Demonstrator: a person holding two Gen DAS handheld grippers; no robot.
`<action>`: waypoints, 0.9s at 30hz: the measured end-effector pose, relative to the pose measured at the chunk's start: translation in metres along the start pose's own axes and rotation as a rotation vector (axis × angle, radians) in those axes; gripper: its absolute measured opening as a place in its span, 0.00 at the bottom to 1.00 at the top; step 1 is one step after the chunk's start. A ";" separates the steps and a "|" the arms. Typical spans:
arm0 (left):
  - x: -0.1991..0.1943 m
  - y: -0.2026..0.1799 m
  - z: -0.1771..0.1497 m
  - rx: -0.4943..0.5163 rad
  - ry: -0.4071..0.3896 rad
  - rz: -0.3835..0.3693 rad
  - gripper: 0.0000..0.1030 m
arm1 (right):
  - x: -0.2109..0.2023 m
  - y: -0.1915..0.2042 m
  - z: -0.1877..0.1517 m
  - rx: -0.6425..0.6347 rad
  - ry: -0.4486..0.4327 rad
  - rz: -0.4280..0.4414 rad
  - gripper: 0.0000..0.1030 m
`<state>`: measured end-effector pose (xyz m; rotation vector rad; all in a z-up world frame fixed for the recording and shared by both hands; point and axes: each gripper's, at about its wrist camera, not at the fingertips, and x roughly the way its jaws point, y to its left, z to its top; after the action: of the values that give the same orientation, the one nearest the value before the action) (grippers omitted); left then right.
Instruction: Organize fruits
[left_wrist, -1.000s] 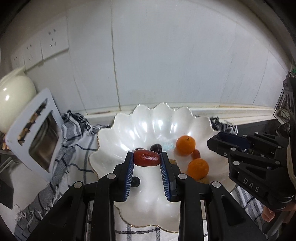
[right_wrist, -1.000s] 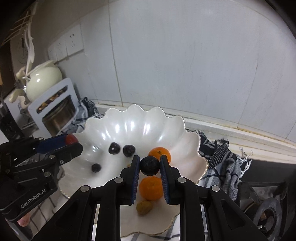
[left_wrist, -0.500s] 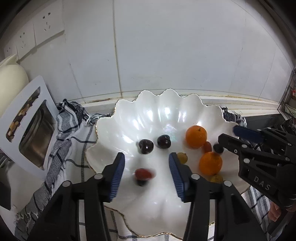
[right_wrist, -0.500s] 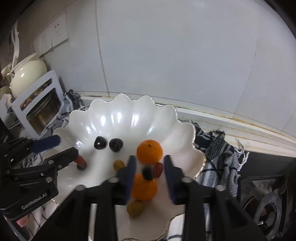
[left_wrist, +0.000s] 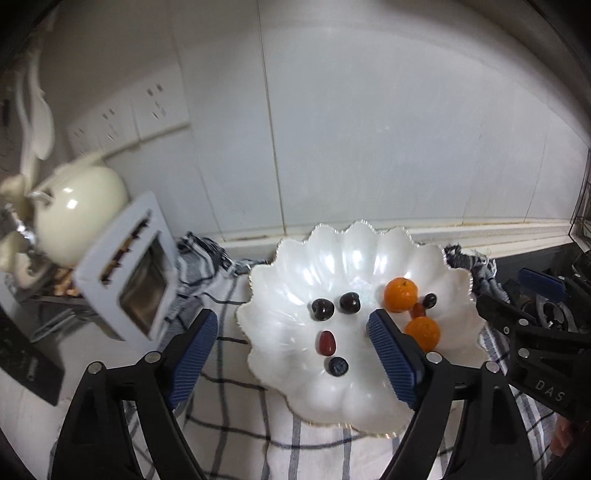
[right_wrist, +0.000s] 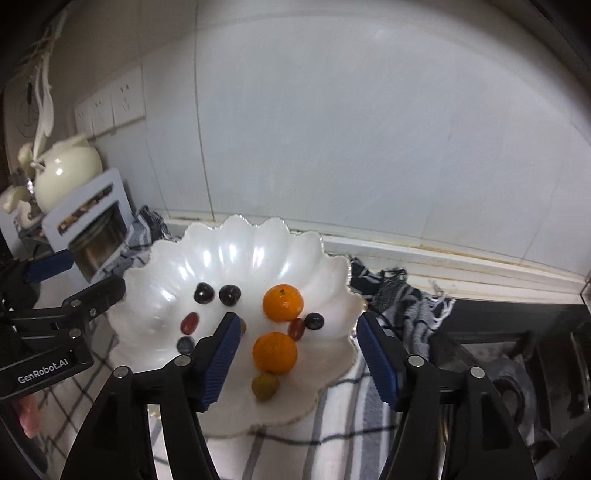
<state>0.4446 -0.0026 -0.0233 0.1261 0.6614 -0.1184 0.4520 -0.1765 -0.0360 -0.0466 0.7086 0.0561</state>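
Observation:
A white scalloped bowl (left_wrist: 354, 227) holds two dark cherries (left_wrist: 322, 308), a red oblong fruit (left_wrist: 326, 343), a blueberry (left_wrist: 338, 366) and two oranges (left_wrist: 401, 294). My left gripper (left_wrist: 290, 321) hovers above the bowl's near side. Its jaws are opening and nothing is between them. In the right wrist view my right gripper (right_wrist: 297, 321) hangs over the bowl (right_wrist: 258, 221), above the near orange (right_wrist: 274, 352). Its jaws are opening too, with nothing in them. A dark berry (right_wrist: 314, 321) and a small red fruit (right_wrist: 297, 328) lie by the far orange (right_wrist: 283, 302).
The bowl rests on a checked cloth (left_wrist: 236, 398). A cream teapot (left_wrist: 79, 210) and a white windowed box (left_wrist: 129, 266) stand to the left. Wall sockets (left_wrist: 129, 114) sit on the tiled wall behind. A stove burner (right_wrist: 517, 387) lies to the right.
Both grippers opened and drew back and up from the bowl. The left let go of the red fruit, now beside the blueberry. The right let go of the dark berry, now by the oranges.

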 end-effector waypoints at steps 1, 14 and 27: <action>-0.010 0.000 -0.002 -0.003 -0.015 0.005 0.85 | -0.007 0.000 -0.001 0.004 -0.012 -0.004 0.69; -0.126 -0.009 -0.036 -0.043 -0.160 0.033 0.95 | -0.129 0.000 -0.035 -0.022 -0.184 -0.046 0.77; -0.222 -0.025 -0.091 -0.048 -0.218 0.059 1.00 | -0.217 -0.005 -0.087 -0.013 -0.247 -0.013 0.77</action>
<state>0.2127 0.0021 0.0408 0.0849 0.4421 -0.0586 0.2318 -0.1950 0.0392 -0.0552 0.4606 0.0528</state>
